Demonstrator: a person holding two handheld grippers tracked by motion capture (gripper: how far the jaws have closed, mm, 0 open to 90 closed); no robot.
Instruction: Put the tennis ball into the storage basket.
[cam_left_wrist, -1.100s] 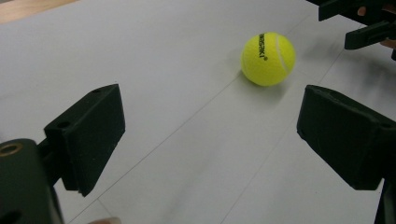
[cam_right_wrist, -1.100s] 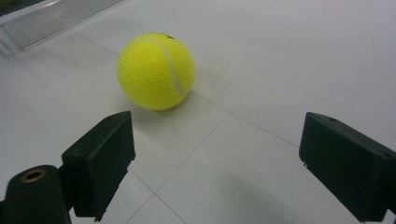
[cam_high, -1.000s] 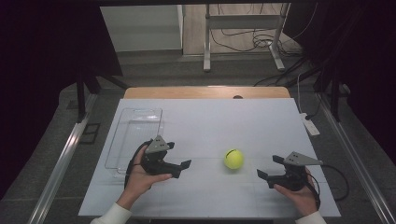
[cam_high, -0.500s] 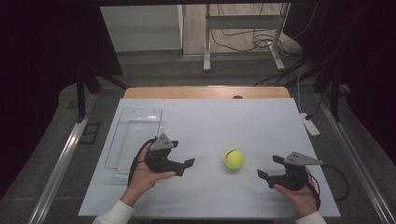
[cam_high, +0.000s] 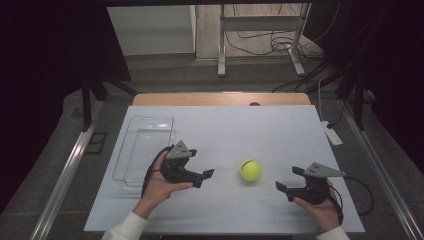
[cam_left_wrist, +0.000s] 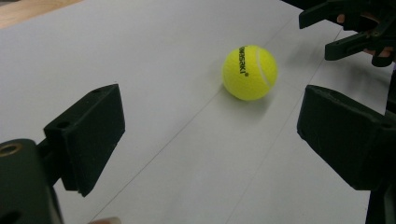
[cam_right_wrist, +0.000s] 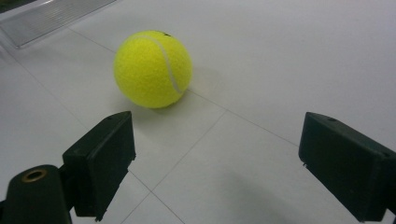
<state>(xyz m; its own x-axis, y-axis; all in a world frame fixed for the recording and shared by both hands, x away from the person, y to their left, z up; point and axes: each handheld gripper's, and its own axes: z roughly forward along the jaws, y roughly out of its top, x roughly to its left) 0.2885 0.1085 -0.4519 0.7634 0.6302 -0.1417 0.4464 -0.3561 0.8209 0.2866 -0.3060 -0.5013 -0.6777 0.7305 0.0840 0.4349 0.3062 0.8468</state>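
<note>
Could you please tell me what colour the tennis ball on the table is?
The tennis ball is bright yellow-green with a white seam, clearest in the right gripper view.

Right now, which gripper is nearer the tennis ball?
Left, slightly. The left gripper sits just left of the tennis ball, jaws open toward it; the right gripper is to its right, apart.

The tennis ball (cam_right_wrist: 152, 68) looks fuzzy yellow felt, the bench (cam_high: 240, 130) smooth matt white, the tray (cam_high: 145, 145) clear glossy plastic, and the tongs' jaws matt black plastic.
</note>
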